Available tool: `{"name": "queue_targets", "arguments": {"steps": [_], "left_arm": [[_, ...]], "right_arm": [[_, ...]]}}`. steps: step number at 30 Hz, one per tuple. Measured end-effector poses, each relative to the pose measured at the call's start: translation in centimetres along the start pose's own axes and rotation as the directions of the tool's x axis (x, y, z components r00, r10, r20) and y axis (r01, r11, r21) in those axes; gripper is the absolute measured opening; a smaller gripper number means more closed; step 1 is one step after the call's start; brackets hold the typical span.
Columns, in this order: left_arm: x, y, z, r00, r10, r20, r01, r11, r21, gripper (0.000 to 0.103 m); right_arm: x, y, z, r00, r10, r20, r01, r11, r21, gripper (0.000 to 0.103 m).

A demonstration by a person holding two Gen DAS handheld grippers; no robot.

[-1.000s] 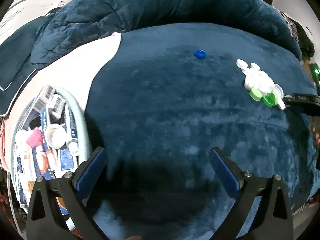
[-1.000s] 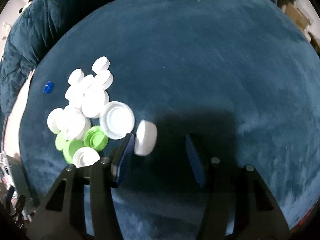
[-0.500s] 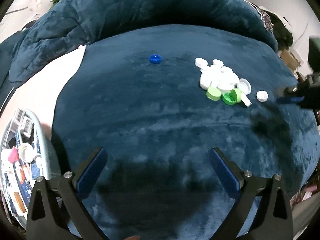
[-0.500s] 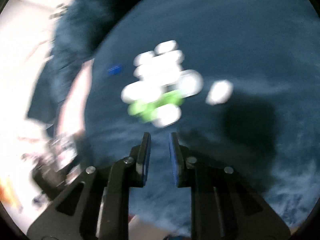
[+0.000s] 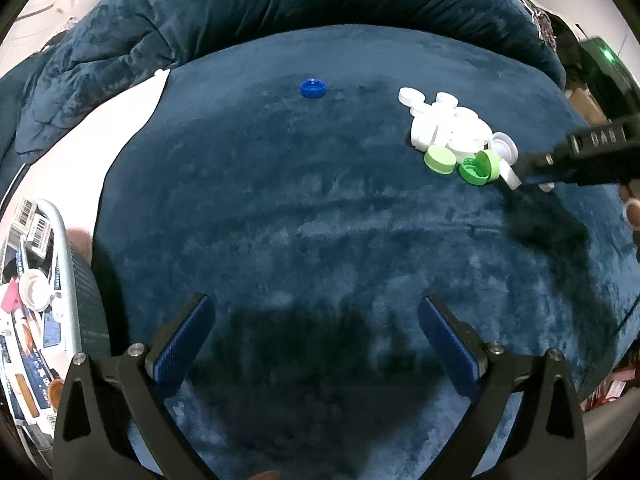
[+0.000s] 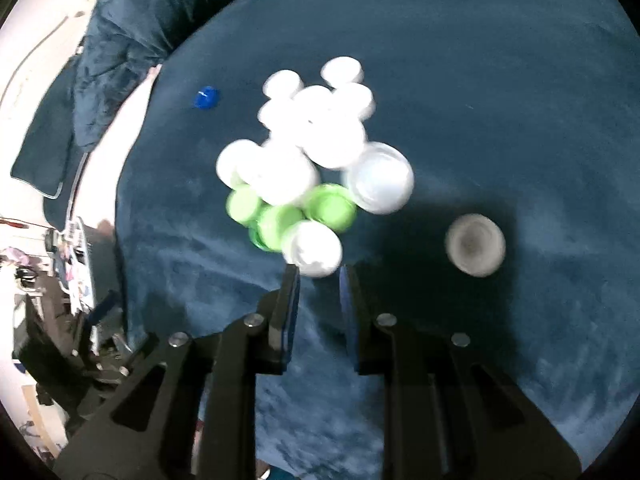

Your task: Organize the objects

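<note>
A cluster of white bottle caps (image 5: 448, 124) with green caps (image 5: 440, 159) at its near edge lies on a dark blue plush surface (image 5: 312, 216). A lone blue cap (image 5: 313, 89) lies apart at the far left of it. In the right wrist view the cluster (image 6: 312, 148), the green caps (image 6: 280, 216), the blue cap (image 6: 206, 97) and a single white cap (image 6: 475, 245) off to the right all show, blurred. My right gripper (image 6: 318, 276) is nearly shut and empty, its tips just before a white cap (image 6: 314, 246). My left gripper (image 5: 316, 316) is open and empty.
A basket (image 5: 66, 248) of tubes, jars and boxes sits at the left edge of the plush surface. A crumpled blue blanket (image 5: 224, 4) lies behind. The right gripper body (image 5: 580, 152) reaches in from the right in the left wrist view.
My right gripper let go of a white cap, closed its jaws, swung away and came back toward the cluster. The left view panned right and back a little.
</note>
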State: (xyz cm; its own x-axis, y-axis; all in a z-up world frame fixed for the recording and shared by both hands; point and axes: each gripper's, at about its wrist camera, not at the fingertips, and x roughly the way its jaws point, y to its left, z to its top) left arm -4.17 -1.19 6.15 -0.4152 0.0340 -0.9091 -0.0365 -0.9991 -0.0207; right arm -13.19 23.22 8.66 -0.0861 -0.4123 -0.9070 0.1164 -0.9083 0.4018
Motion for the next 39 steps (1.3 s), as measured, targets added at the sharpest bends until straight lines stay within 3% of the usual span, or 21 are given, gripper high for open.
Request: {"name": "queue_targets", "arguments": {"steps": [2,3,4,11,13,15,18,24,27,30,34,39], "left_arm": [[0.2,-0.1,-0.1,1.000,0.002,-0.005,-0.002,1.000,0.006,0.102],[0.3,-0.1,-0.1,1.000,0.004,-0.008,-0.004,1.000,0.010,0.102],[0.4,0.0,-0.2,1.000,0.004,-0.009,-0.004,1.000,0.011,0.102],[1.2,0.2,-0.3,1.000,-0.002,-0.026,0.002,1.000,-0.002,0.102],[1.3,0.2,-0.4,1.000,-0.001,-0.029,0.001,1.000,0.003,0.102],[1.2,0.3,-0.4,1.000,0.001,-0.026,-0.002,1.000,-0.001,0.102],[0.9,1.1,-0.3,1.000,0.005,-0.012,-0.005,1.000,-0.029,0.102],[1.1,3.0,-0.4,1.000,0.016,-0.019,-0.018,0.993,-0.118,0.102],[1.0,3.4,-0.6,0.999,0.026,-0.020,-0.029,0.991,-0.129,0.102],[0.8,3.5,-0.5,1.000,0.027,-0.015,-0.029,0.991,-0.132,0.102],[1.0,3.4,-0.5,1.000,0.027,-0.014,-0.028,0.991,-0.129,0.102],[1.5,3.5,-0.7,0.999,0.019,-0.031,-0.023,0.991,-0.129,0.102]], "right_arm": [[0.3,0.0,0.6,1.000,0.000,0.007,0.000,1.000,0.022,0.045],[0.5,-0.2,0.7,1.000,-0.012,0.011,0.011,0.999,0.038,0.064],[0.4,-0.3,0.7,0.999,-0.028,0.016,0.027,0.998,0.049,0.075],[1.2,-0.3,1.1,0.999,-0.022,0.040,0.020,0.998,0.059,0.069],[1.7,0.1,1.1,1.000,-0.011,0.010,0.011,0.999,0.031,0.037],[2.0,0.5,0.7,1.000,-0.001,-0.015,0.001,1.000,0.000,0.032],[1.8,1.0,0.3,1.000,-0.009,-0.024,0.008,1.000,-0.025,0.032],[1.3,5.7,-1.5,0.983,0.175,-0.061,-0.181,0.978,-0.101,0.034],[1.5,7.8,-1.5,0.957,0.273,-0.101,-0.283,0.953,-0.109,0.055],[0.1,6.7,-0.4,0.977,0.213,-0.005,-0.212,0.971,-0.107,0.056],[-0.7,3.1,0.9,0.994,-0.024,0.103,0.028,0.999,-0.033,0.056],[0.8,2.5,1.2,0.994,-0.070,0.081,0.070,0.998,-0.004,0.055]]}}
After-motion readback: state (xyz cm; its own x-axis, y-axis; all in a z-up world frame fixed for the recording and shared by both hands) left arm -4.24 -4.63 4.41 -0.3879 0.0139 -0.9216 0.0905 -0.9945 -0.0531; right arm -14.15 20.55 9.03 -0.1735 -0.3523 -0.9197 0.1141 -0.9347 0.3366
